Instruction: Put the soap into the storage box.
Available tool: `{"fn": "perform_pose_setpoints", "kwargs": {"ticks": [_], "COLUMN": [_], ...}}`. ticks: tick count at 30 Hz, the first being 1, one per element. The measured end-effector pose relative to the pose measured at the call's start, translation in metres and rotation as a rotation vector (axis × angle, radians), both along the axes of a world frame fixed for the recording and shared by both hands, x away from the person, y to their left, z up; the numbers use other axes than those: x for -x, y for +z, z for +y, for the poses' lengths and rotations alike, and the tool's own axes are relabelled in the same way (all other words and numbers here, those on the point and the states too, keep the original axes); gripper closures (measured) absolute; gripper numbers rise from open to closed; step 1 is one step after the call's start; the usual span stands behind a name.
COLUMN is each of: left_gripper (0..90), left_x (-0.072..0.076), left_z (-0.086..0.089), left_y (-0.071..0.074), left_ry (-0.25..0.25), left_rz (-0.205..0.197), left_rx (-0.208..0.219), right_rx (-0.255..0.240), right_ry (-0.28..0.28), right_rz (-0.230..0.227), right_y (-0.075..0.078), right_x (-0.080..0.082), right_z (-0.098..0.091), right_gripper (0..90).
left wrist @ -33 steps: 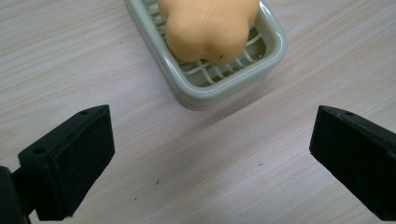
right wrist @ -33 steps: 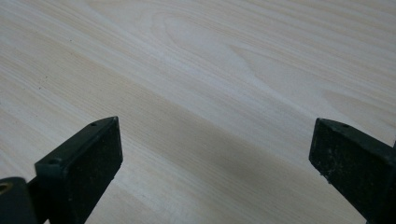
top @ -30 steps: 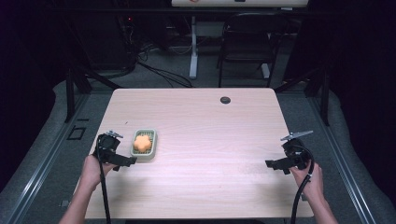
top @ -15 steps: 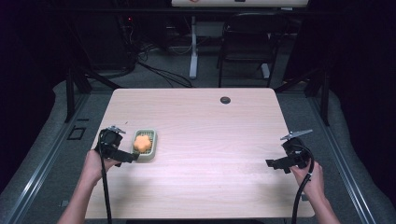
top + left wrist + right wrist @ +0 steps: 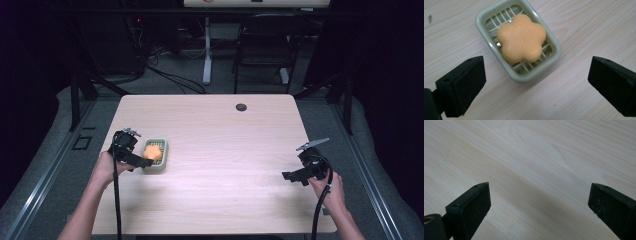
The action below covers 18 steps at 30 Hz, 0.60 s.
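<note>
Over the last second the left gripper (image 5: 141, 162) has closed in on the soap dish (image 5: 154, 155) from the person's side of the worktop (image 5: 220, 150) — a second ago it sat a little off to the dish's left, and now its black jaws reach right up to the dish's near corner. In the left gripper view the jaws stand wide apart with nothing between them yet, and the pale green soap dish (image 5: 554, 47) lies just beyond them, tilted diagonally across the frame, with the orange flower-shaped soap (image 5: 521, 38) resting flat on its slatted floor. The dish itself has not shifted; it stays near the left edge of the worktop. That reads as an approach nearly finished: the gripper is lined up on the soap or the dish, and a short push forward should bring the jaws around one of them — which of the two, I cannot tell from here. The right gripper (image 5: 295, 176) has barely moved, held low over bare wood at the far right, jaws likewise spread and empty, well apart from the dish.
</note>
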<state>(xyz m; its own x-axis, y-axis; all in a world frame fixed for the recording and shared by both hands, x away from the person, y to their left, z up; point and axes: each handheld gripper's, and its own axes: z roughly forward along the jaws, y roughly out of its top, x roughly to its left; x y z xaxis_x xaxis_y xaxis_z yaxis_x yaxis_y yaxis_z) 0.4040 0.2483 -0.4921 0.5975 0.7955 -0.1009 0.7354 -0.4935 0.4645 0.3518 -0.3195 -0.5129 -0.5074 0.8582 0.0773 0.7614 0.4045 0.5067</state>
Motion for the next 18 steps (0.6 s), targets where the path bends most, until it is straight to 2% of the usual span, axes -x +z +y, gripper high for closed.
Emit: {"fn": "perform_pose_setpoints", "kwargs": {"ticks": [1, 5, 13, 18], "left_gripper": [0.5, 0.4, 0.6, 0.4], "left_x": [-0.005, -0.014, -0.027, -0.036], "left_z": [-0.001, -0.004, -0.008, -0.014], "left_y": [0.000, 0.001, 0.002, -0.005], "left_ry": [-0.016, -0.019, -0.037, -0.052], "left_rz": [0.009, 0.015, 0.031, 0.056], "left_rx": [-0.020, -0.043, -0.067, -0.081], "right_rx": [-0.001, -0.004, 0.004, 0.004], "right_ry": [-0.001, 0.007, 0.013, 0.014], "right_rz": [-0.001, 0.001, 0.005, 0.013], "right_y": [0.000, 0.000, 0.001, 0.001], "right_x": [0.000, 0.001, 0.001, 0.002], "right_z": [0.001, 0.000, 0.000, 0.001], "right_gripper": [4.3, 4.3, 4.4, 4.5]}}
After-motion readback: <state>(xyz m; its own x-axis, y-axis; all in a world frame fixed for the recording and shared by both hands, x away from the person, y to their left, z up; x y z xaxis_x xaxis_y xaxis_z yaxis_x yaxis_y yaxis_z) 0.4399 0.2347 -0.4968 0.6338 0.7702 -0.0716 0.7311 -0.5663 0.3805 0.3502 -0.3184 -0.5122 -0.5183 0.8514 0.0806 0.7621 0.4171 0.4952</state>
